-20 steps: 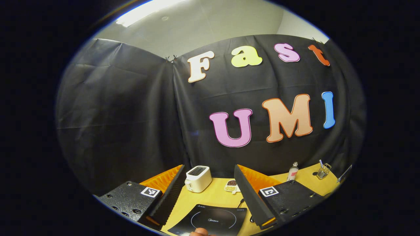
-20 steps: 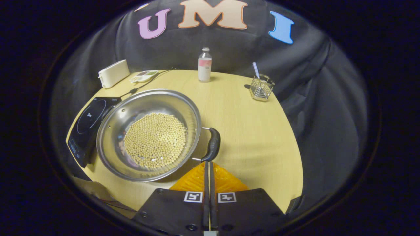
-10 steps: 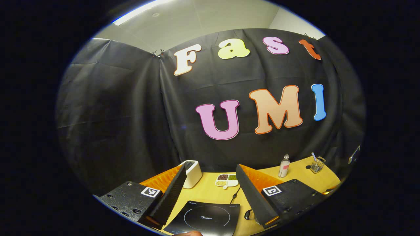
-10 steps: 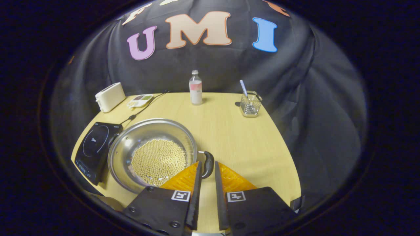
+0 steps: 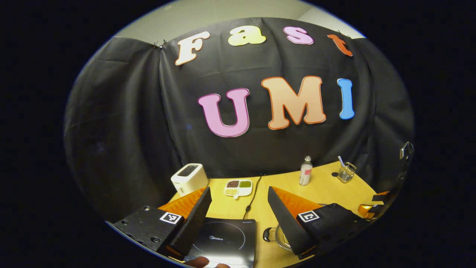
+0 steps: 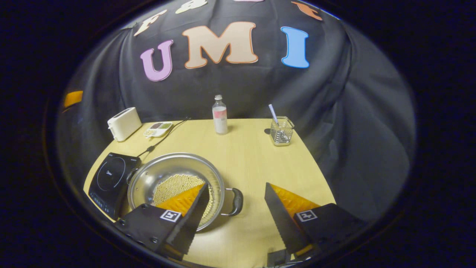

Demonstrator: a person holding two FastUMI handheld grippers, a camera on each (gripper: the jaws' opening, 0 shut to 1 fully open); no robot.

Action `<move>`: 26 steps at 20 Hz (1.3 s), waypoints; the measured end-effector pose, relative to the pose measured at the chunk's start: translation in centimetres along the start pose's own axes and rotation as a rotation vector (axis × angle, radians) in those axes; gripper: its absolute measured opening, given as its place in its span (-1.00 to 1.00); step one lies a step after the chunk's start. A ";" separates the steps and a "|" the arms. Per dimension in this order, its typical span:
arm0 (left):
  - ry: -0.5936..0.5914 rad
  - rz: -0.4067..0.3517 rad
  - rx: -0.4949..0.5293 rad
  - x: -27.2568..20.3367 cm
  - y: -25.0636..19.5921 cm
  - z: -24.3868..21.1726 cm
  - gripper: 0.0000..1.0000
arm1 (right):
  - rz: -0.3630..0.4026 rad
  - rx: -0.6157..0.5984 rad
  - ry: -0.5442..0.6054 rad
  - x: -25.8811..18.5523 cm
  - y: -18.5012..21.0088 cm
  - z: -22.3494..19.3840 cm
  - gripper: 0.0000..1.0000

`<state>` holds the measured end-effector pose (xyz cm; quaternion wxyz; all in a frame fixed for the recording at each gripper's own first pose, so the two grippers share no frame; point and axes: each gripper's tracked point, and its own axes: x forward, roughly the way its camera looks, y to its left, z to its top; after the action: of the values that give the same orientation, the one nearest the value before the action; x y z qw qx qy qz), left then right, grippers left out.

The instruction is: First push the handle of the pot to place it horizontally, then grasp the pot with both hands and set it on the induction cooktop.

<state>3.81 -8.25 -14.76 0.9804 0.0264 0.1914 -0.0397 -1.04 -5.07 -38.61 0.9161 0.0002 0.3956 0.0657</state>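
Observation:
A steel pot (image 6: 174, 165) holding pale round beans (image 6: 174, 184) stands on the yellow table beside the black induction cooktop (image 6: 111, 178). Its right black handle (image 6: 237, 201) lies level, just below and between my open right gripper (image 6: 236, 185) fingers, untouched. The left finger overlaps the pot's near rim in that view. In the left gripper view my left gripper (image 5: 238, 190) is open above the cooktop (image 5: 223, 240), and the pot's left handle (image 5: 267, 234) peeks out by the right finger. A fingertip of a hand (image 5: 200, 262) shows at the bottom edge.
At the back of the table (image 6: 260, 160) stand a white toaster (image 6: 124, 123), a divided dish of beans (image 6: 158, 129), a small bottle (image 6: 219, 120) and a glass holder with a straw (image 6: 281, 131). The cooktop's cord (image 6: 163, 136) runs toward the wall.
My right gripper went from shut at the pot's handle to wide open and drew back. The left gripper tipped downward, bringing more of the table and the pot's left handle into sight.

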 end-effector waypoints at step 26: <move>0.674 -0.234 -0.152 6.4 -7.3 -23.0 0.97 | -0.043 0.073 0.113 3.8 -0.6 -2.0 0.92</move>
<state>0.49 -14.39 -38.68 0.8503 -0.0569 0.5078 -0.1264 0.11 -5.34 -42.77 0.8928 0.0215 0.4489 0.0311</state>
